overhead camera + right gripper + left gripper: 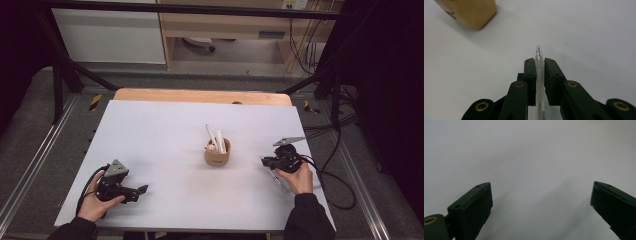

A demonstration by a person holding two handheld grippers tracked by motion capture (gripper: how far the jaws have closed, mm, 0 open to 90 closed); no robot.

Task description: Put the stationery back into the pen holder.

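A tan cup [217, 154] stands near the middle of the white table, holding a few white sticks or pens [216, 138]; its corner appears in the right gripper view as the cup [469, 12]. My right gripper [266, 162] sits at the table's right side, shut on a clear pen [539, 62] whose tip pokes out beyond the jaws; the pen [280, 181] trails back under the hand. My left gripper [141, 190] rests at the front left, open, with bare table between its fingers [474, 207].
The white table top [165, 145] lies on a wooden board. Dark frame posts stand at both far corners, and cables [335, 175] run off the right edge. Shelving stands behind the table.
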